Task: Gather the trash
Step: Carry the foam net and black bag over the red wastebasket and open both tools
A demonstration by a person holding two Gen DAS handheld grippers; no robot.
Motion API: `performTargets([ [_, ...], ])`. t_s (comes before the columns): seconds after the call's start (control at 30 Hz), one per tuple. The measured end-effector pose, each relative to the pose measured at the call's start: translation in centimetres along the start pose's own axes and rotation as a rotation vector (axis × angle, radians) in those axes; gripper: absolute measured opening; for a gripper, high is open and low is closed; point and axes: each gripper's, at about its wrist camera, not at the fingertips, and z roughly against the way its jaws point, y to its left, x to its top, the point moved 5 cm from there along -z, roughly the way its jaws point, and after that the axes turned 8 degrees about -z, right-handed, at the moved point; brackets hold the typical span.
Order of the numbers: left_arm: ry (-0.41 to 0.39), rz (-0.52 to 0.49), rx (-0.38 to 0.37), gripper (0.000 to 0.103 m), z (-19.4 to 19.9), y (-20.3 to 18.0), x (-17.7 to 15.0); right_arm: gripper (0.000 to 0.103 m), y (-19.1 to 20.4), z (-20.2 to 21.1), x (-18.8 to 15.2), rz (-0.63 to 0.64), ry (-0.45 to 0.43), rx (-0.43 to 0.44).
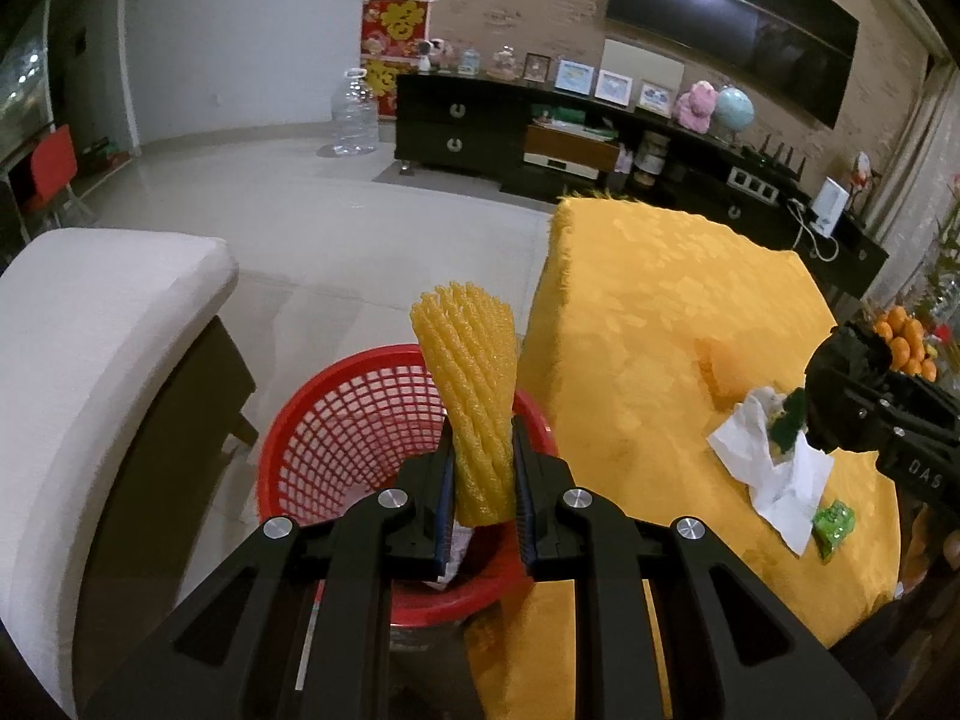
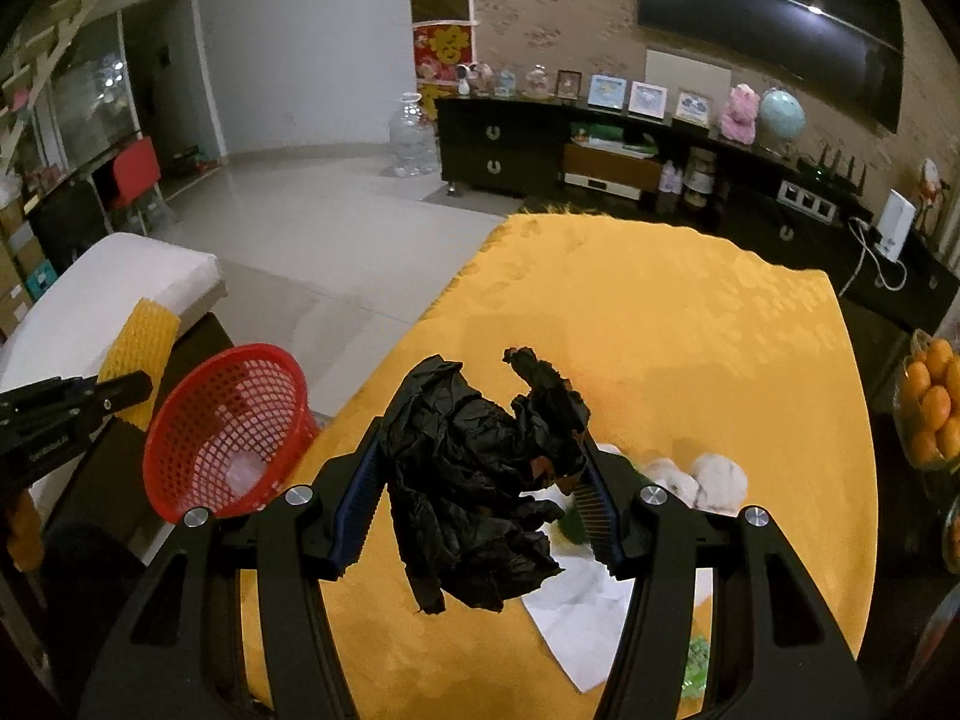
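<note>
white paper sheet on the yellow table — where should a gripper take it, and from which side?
Judging by its pose, take the white paper sheet at its raised, crumpled end, where it bunches near the green scrap, coming from above with one pad on each side of the fold. The rest lies flat on the yellow tablecloth, giving the pads no edge. Both grippers are full now, so something must be dropped first.

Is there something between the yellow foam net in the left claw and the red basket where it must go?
Nothing visible. The foam net hangs in the left claw over the open red basket.
</note>
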Motion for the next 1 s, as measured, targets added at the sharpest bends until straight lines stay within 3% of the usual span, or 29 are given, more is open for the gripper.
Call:
performTargets([
  [0.7, 0.025, 0.103, 0.067, 0.016, 0.0, 6.6, -2.0, 0.056, 9.4, -3.5, 2.0, 0.105, 0.045, 0.148],
  [1.0, 0.060, 0.116, 0.059, 0.016, -1.7, 6.9, -3.1, 0.056, 13.3, -5.6, 1.9, 0.140, 0.096, 0.215],
])
